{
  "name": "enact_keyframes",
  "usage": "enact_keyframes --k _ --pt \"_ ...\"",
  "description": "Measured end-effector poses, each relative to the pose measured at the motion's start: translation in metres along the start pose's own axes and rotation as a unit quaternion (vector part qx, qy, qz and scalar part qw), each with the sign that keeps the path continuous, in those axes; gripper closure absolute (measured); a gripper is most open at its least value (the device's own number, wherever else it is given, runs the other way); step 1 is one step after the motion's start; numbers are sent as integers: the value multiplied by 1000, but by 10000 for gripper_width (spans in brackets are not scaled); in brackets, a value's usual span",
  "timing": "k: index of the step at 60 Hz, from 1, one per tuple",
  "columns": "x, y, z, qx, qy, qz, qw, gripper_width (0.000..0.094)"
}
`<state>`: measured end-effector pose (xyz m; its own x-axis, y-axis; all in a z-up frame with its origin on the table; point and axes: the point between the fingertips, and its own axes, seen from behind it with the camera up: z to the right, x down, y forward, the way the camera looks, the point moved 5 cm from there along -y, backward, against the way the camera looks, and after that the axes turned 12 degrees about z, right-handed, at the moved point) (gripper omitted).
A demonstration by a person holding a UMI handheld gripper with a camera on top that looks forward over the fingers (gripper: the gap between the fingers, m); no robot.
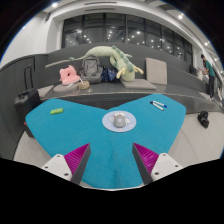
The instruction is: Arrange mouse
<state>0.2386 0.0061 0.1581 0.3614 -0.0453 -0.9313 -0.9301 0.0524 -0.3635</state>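
A grey mouse (121, 121) rests on a round white pad (108, 124) in the middle of a teal desk mat (70, 125). My gripper (111, 160) is open and empty, well short of the mouse, with the bare teal mat between its fingers. The pink pads (74, 158) show on both fingers. The mouse lies straight beyond the fingers, a little to the right of centre.
A small green item (56, 110) lies on the mat's left part and a white pen-like item (158, 103) on its right. Beyond the mat, a sofa (40, 80) holds a pink plush (68, 74), a grey bag (90, 69) and a green plush (112, 58).
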Motion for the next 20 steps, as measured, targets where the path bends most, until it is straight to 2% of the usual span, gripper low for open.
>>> enact_keyframes --k 10,20 --pt "-11 -14 3 11 -26 28 999 80" --pt "-11 -15 7 18 -38 31 999 82"
